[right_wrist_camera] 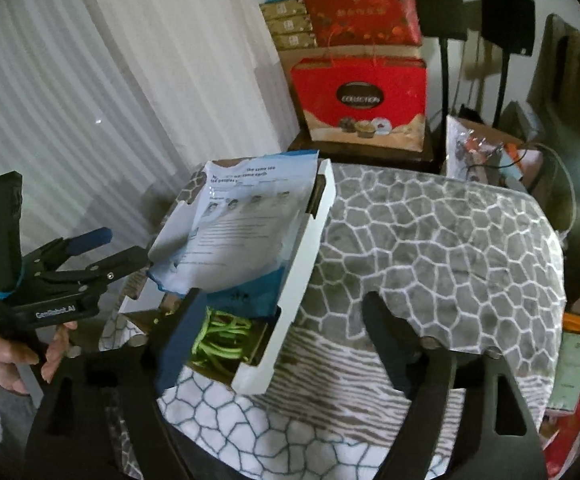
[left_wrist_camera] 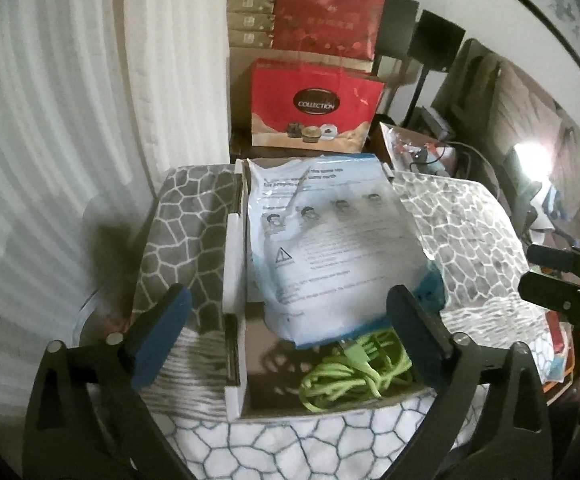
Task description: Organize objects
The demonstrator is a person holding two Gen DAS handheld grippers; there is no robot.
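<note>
An open cardboard box (left_wrist_camera: 234, 280) with white outer walls sits on a surface covered by a grey and white patterned blanket (left_wrist_camera: 181, 220). Inside lie a white and blue plastic package (left_wrist_camera: 330, 248) with printed text and a coiled green cable (left_wrist_camera: 354, 372) at the near end. My left gripper (left_wrist_camera: 285, 328) is open and empty, its fingers straddling the near end of the box. My right gripper (right_wrist_camera: 281, 328) is open and empty, just right of the box (right_wrist_camera: 310, 232); the package (right_wrist_camera: 245, 224) and cable (right_wrist_camera: 221, 340) show there too. The left gripper (right_wrist_camera: 101, 248) appears at the left, held by a hand.
Red gift bags (left_wrist_camera: 314, 104) and stacked boxes (left_wrist_camera: 249, 20) stand behind the blanket. White curtains (left_wrist_camera: 49, 140) hang on the left. Cluttered items and cables (left_wrist_camera: 422, 152) lie at the right. Black stands (right_wrist_camera: 446, 32) rise at the back right.
</note>
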